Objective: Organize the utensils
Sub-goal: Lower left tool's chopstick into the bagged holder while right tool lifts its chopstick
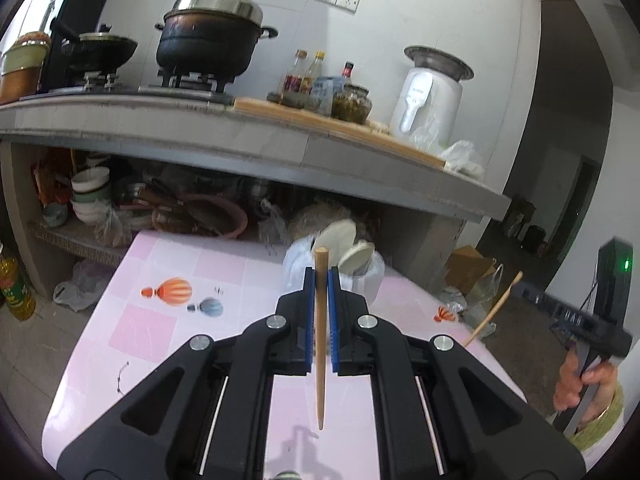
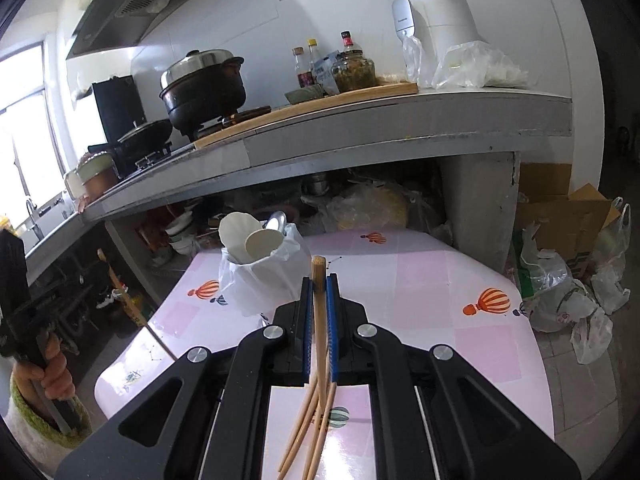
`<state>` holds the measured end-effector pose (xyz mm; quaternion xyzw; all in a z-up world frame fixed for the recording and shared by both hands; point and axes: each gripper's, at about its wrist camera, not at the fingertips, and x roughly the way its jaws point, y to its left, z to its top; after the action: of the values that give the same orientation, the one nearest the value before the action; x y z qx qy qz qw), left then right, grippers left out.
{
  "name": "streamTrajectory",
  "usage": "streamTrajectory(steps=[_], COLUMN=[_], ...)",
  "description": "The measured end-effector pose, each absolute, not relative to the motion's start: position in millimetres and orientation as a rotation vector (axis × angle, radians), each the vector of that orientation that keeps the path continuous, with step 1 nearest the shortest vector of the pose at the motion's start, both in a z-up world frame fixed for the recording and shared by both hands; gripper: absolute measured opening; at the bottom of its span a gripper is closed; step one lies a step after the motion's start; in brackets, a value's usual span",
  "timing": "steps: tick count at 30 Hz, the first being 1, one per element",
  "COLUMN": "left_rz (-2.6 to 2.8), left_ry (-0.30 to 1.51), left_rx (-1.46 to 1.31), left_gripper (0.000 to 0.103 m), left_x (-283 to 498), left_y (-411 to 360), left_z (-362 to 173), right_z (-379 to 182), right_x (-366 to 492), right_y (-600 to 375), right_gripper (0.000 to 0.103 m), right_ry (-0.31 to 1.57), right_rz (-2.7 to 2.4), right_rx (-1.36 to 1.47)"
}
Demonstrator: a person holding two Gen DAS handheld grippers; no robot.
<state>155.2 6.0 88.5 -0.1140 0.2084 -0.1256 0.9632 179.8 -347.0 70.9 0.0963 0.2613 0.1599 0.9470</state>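
Chopsticks in both grippers, none lying loose on the table.

Left gripper (image 1: pixel 321 276): jaws closed on a single wooden chopstick (image 1: pixel 320 344). Stick stands near upright between the blue pads, thick end poking above the fingertips, thin tip hanging clear above the tablecloth; its shadow falls on the cloth below.

Right gripper (image 2: pixel 319 282): jaws clamped on a bundle of chopsticks (image 2: pixel 318 380), three or so, exact count hard to read. Thick ends are pinched together at the fingertips; thin ends splay apart below, over the table.

Table (image 2: pixel 420 280): pink checked cloth with hot-air balloon prints. White holder (image 2: pixel 256 276), wrapped in a thin plastic bag, stands toward the far edge, ahead and left of the right gripper. Pale round spoon heads (image 2: pixel 252 240) stick out of it, with one shiny metal piece beside them. From the left wrist view the same holder (image 1: pixel 372 280) sits just behind the left fingertips, partly hidden.

Person's hand (image 1: pixel 580 380) grips the right tool's handle at far right of the left view, green cuff at the wrist.

Background: tiled counter (image 1: pixel 240 140) with a dark lidded pot (image 1: pixel 208 36) on a gas burner, sauce bottles, a white appliance (image 1: pixel 428 96). Bowls and clutter on the shelf beneath.
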Motion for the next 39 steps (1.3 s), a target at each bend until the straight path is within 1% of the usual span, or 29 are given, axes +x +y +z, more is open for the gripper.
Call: streamTrajectory(steps=[12,18,26,39], left_rz=[-0.283,-0.270,-0.225,-0.209], left_ry=[0.241,0.211,0.239,0.365], left_rx=[-0.261,-0.255,-0.200,-0.164], left_gripper=[0.005,0.005,0.005,0.005], left_x=[199,239,281,307], left_y=[1,-10,-25,-35], left_z=[179,201,185,120], right_z=[59,56,54,54], right_x=[179,180,185,188], right_y=[-354,-355,-354,-352], right_gripper=[0.007,0.007,0.007,0.007], right_ry=[0.543,0.551,0.562,0.565], right_rz=[0.344,0.347,0.348,0.354], right_rx=[0.244,0.256,0.258,0.264])
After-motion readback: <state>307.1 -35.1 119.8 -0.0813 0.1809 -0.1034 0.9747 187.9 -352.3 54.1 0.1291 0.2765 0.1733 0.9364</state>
